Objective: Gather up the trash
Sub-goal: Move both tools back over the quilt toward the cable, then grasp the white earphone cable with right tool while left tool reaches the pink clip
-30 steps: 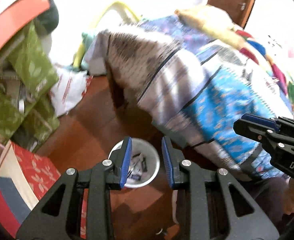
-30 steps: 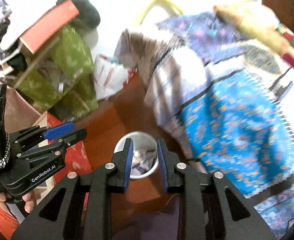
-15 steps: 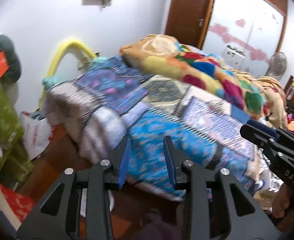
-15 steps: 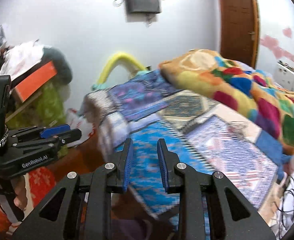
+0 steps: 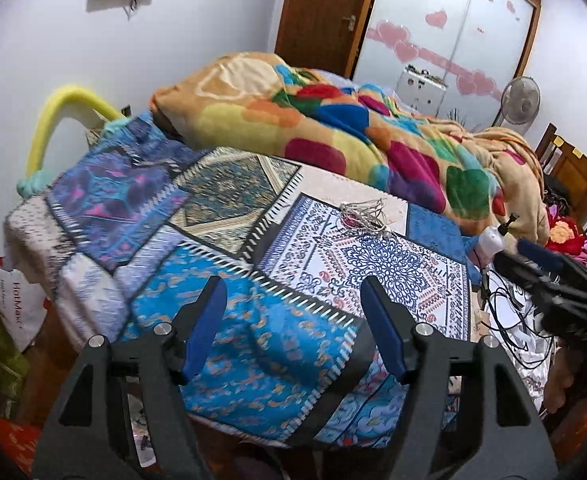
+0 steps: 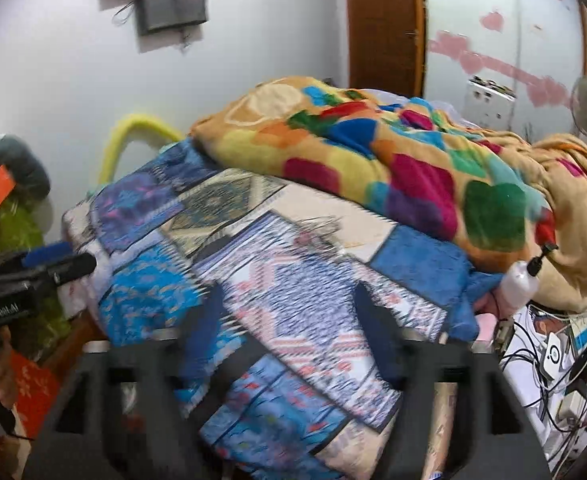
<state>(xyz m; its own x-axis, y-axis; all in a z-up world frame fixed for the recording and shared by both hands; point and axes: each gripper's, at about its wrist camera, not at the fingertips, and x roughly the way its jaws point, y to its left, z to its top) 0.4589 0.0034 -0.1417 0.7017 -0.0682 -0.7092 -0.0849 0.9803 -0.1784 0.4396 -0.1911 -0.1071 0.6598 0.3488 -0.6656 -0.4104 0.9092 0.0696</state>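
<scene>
Scene: a cluttered bedroom, both claws raised over a bed spread with a patchwork cover, a bright multicoloured blanket heaped along its far side.
Left claw: jaws just swung wide apart, blue pads well separated, nothing between them; only the cover shows through the gap.
Right claw: blurred in its own view, but the jaws stand wide and have just been opening; nothing held.
Trash in sight: a small tangle of pale string or wire lies on the white-and-blue patterned patch near the middle of the bed, ahead of the left claw and apart from both. Whether it counts as trash is a judgement, though it looks the likeliest candidate.
Other clutter: a white spray bottle at the blanket's edge and a snarl of black cables at the bedside to the right; these look like belongings, not litter.
Bin: not clearly visible from either camera.
Progress: both claws empty and open, so no piece is being carried; a fresh pickup appears to be starting.
Left to do: reach the tangle, close on it, carry it to a bin, then check the bed for more.
</scene>
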